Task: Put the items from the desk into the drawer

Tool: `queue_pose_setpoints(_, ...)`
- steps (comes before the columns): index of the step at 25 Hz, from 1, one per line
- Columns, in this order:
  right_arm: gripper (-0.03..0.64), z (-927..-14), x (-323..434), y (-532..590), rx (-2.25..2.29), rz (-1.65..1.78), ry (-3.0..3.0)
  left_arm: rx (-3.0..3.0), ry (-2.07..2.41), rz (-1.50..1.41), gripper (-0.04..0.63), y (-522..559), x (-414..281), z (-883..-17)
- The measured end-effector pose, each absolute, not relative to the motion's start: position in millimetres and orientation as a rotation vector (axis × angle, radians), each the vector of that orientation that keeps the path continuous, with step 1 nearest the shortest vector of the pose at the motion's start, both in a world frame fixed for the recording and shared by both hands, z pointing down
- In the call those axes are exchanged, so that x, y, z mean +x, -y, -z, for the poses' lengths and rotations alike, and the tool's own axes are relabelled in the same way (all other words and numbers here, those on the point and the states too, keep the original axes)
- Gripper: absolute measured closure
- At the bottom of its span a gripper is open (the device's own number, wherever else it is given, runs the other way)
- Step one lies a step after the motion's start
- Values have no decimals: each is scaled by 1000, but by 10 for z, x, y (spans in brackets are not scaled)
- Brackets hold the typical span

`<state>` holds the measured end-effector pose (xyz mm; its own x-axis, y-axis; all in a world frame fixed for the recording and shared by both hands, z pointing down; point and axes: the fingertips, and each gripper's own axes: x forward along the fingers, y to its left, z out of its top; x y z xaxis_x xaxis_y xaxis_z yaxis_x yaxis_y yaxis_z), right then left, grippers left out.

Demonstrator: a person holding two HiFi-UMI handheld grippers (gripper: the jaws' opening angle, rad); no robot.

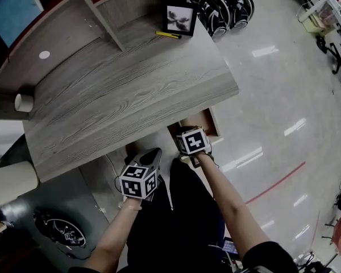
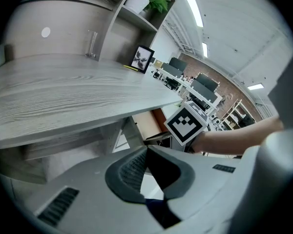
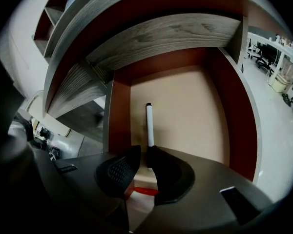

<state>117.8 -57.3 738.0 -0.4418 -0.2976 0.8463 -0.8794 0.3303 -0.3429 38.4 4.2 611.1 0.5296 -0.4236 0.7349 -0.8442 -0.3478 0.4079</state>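
**Right gripper** (image 3: 143, 155): It pointed steeply down into the open drawer (image 3: 190, 101), which stood pulled out below the desk's front edge. Its jaws stood narrowly apart. A white marker (image 3: 149, 123) lay lengthwise on the drawer floor, toward the left wall, with its near end just at the jaw tips. The pads did not appear to press on it. Judgement: the marker was being set down in the drawer, and the low, steep pose served to lay it flat rather than drop it.

**Left gripper** (image 2: 146, 154): It was held low, below the level of the desk top and beside the drawer. Its jaw tips were together with nothing between them. Judgement: it was parked clear of the working hand and not engaged.

**Desk** (image 1: 131, 95): The top was grey wood-grain and mostly bare.
- At the back, against the shelf unit, a small picture frame (image 1: 179, 19) stood upright.
- A thin yellow item (image 1: 168, 34), possibly a pen, lay just in front of the frame.
- A white cup (image 1: 24, 102) sat at the far left edge.

Judgement: these items were yet to go into the drawer, so the task was partly done at most.

**Room**: The glossy pale floor (image 1: 273, 95) reflected the ceiling lights. Round black-and-white objects (image 1: 221, 4) were stacked beyond the desk's end; their kind could not be determined.
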Motion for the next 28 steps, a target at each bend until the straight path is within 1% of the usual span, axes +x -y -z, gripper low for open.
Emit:
queue_pose_setpoints(5, 535, -7217, 1172, 577, 1031, -1063, 1962, 1991, 1034, -652, 568, 9, 418, -6056)
queue_pose_setpoints(14, 534, -6547, 1307, 440, 1123, -1124, 2105, 2040, 1037, -596, 568, 66, 506, -5836)
queue_pose_setpoints(23, 548, -5526, 1442, 389, 1320, -999, 2317, 2224, 995, -395, 569, 224, 844, -5167)
queue_pose_setpoints(24, 557, -5399, 1454, 392, 1341, -983, 2348, 2249, 990, -381, 569, 236, 888, -5093)
queue_pose_setpoints(25, 603, -5276, 1468, 398, 1367, -964, 2377, 2274, 987, -370, 569, 248, 927, -5022)
queue_pose_setpoints(26, 629, -5156, 1485, 404, 1392, -942, 2404, 2298, 986, -360, 569, 258, 961, -4953)
queue_pose_setpoints(28, 629, -4928, 1528, 411, 1443, -897, 2450, 2337, 990, -332, 569, 276, 1023, -4825)
